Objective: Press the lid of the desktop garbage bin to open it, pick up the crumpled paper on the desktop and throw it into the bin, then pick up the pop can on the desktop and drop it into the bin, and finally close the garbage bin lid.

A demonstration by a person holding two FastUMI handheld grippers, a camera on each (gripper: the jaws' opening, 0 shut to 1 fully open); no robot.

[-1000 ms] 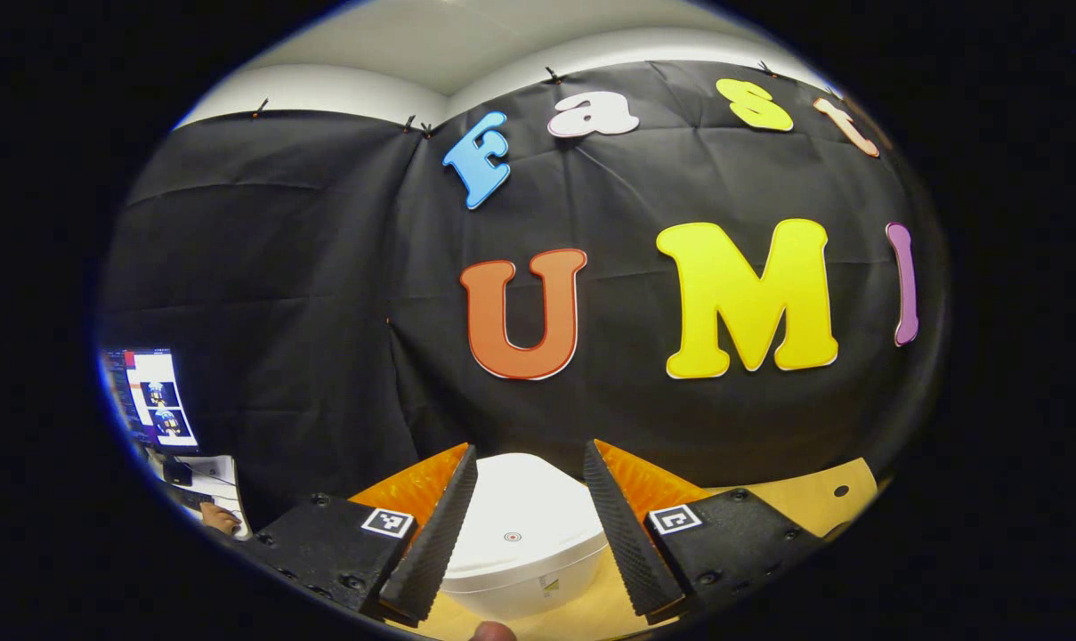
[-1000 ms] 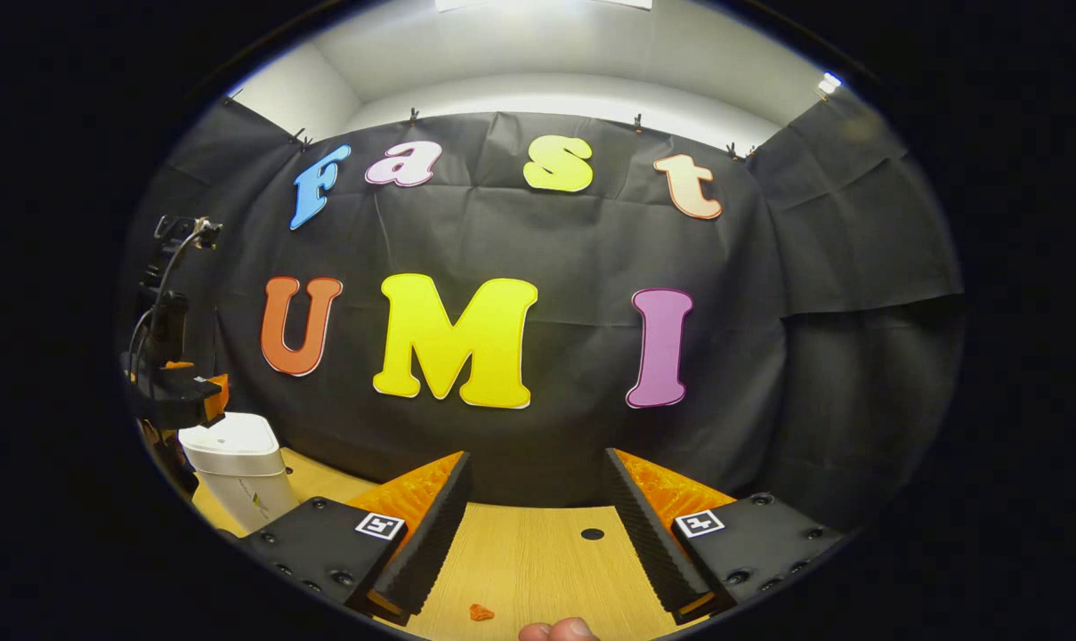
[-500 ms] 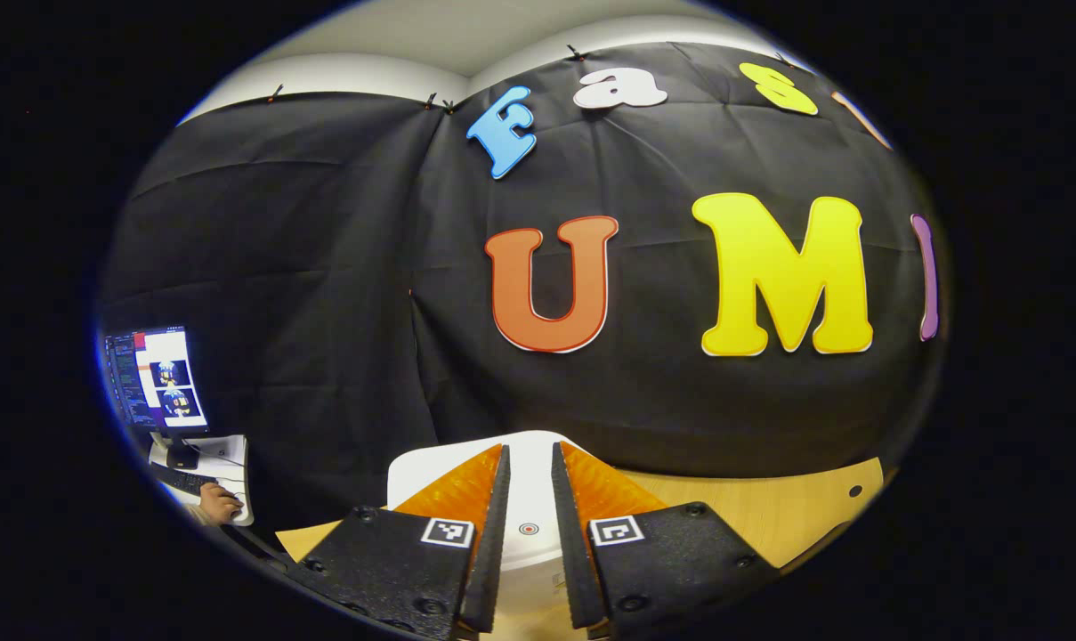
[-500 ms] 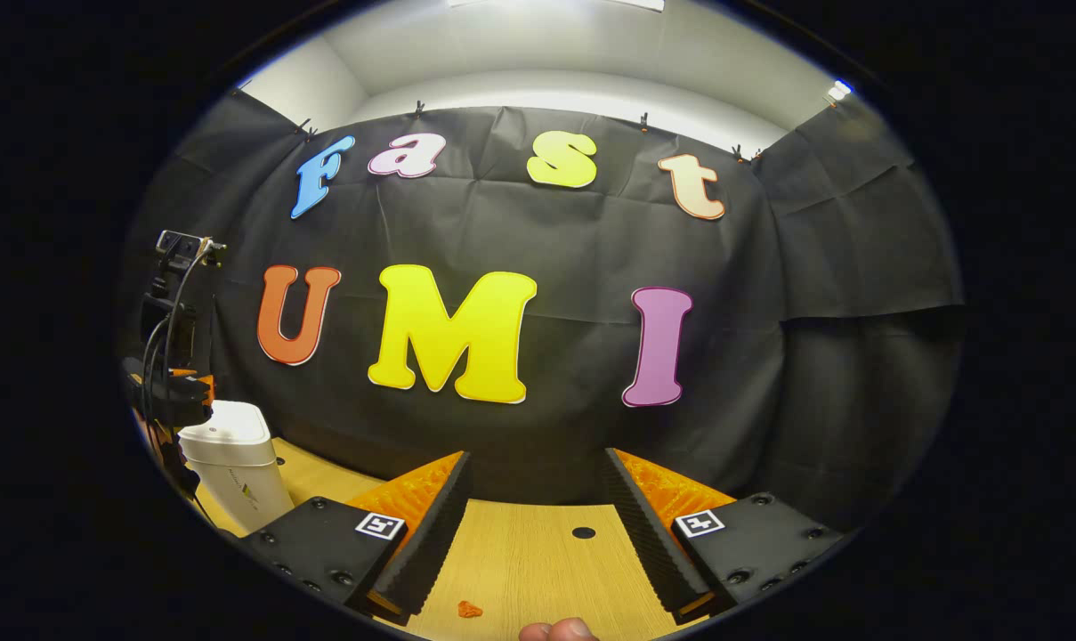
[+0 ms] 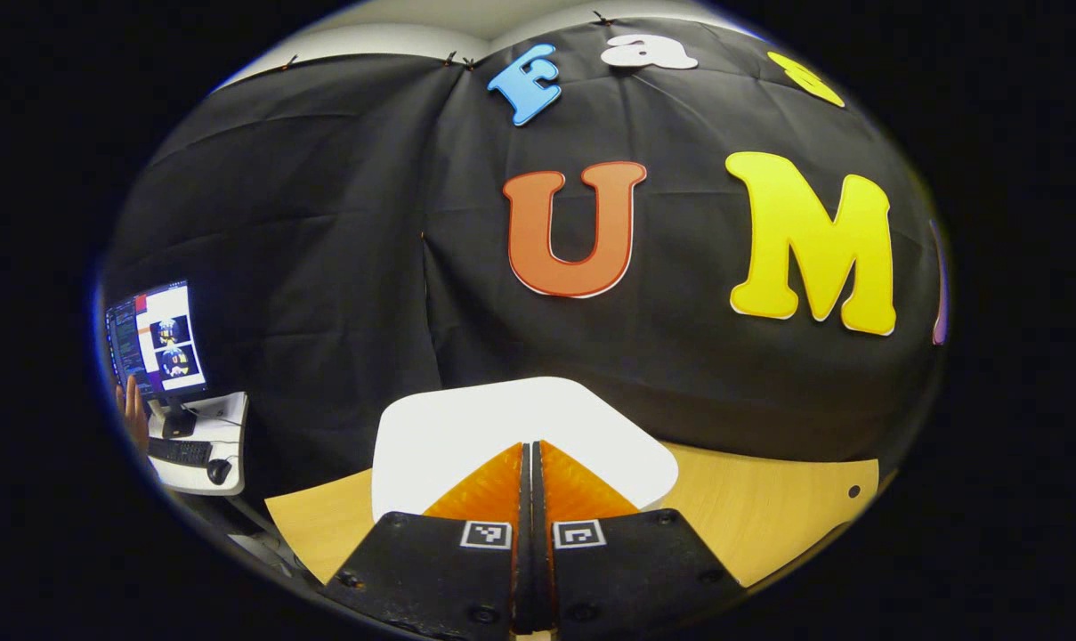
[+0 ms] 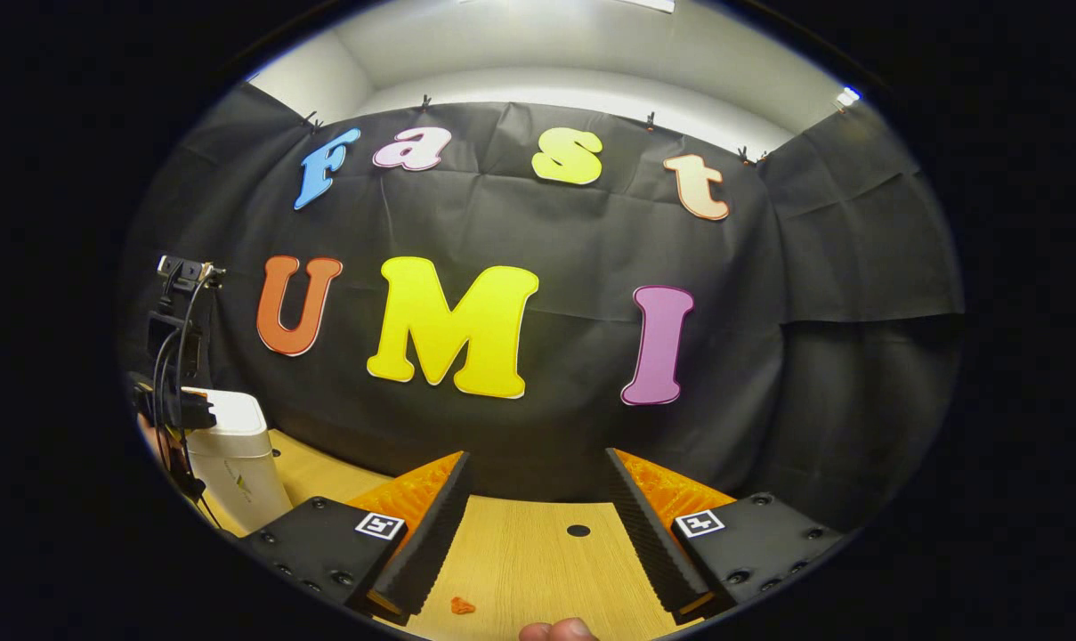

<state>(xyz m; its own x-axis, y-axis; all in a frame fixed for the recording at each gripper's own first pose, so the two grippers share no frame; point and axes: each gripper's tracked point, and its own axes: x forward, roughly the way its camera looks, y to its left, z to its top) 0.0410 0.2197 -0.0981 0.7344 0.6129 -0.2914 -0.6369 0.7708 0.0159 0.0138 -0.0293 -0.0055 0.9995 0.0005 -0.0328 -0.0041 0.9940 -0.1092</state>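
1. A recording booth in a lab is being shown: black cloth point(image 6: 538, 231) is being held up by clips as a backdrop below white walls point(image 6: 591, 85).
2. A wooden table point(image 6: 529, 561) with drilled holes is being used as the work surface.
3. A monitor point(image 5: 155, 343), keyboard point(image 5: 174, 452) and mouse are being operated at a side desk point(image 5: 222, 445) by a hand point(image 5: 131, 411).

Left gripper point(image 5: 530, 463) fingers pressed together; right gripper point(image 6: 530, 494) fingers spread.
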